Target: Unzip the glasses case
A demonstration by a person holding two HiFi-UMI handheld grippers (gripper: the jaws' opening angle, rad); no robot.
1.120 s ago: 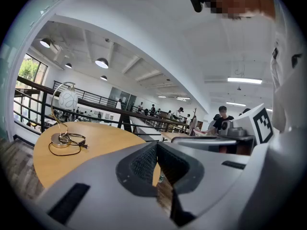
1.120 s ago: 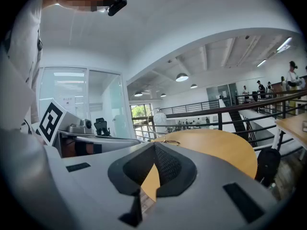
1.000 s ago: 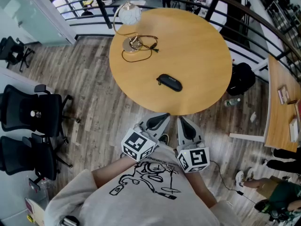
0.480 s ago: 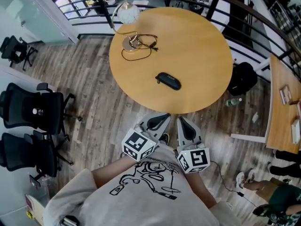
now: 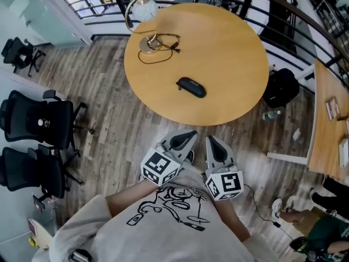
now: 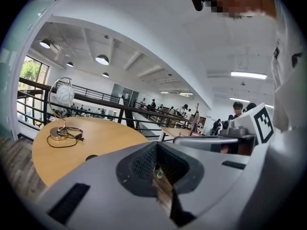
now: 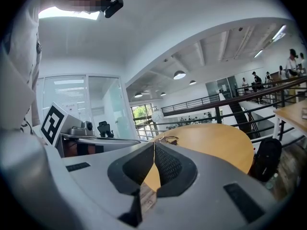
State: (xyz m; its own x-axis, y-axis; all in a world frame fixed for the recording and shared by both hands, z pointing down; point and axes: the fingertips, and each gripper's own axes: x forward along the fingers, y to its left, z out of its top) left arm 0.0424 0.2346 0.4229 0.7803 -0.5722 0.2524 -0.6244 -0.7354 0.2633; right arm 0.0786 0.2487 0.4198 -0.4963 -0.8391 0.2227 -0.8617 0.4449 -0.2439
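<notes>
A black zipped glasses case [image 5: 191,87] lies near the middle of the round wooden table [image 5: 229,48], slightly toward its near edge. In the left gripper view only a dark sliver of the case [image 6: 91,156] peeks over the jaws. My left gripper [image 5: 188,137] and right gripper [image 5: 211,141] are held side by side close to my chest, short of the table's near edge, both shut and empty. They point roughly level toward the table.
A desk lamp [image 5: 143,12] with a coiled black cord [image 5: 161,48] stands at the table's far left. Black office chairs [image 5: 41,127] sit to the left, a black backpack [image 5: 279,89] on the floor to the right, a second table [image 5: 326,124] far right, railings behind.
The table and case have slid up and slightly left in the head view as I moved; both grippers stay shut and keep their place against my chest.
</notes>
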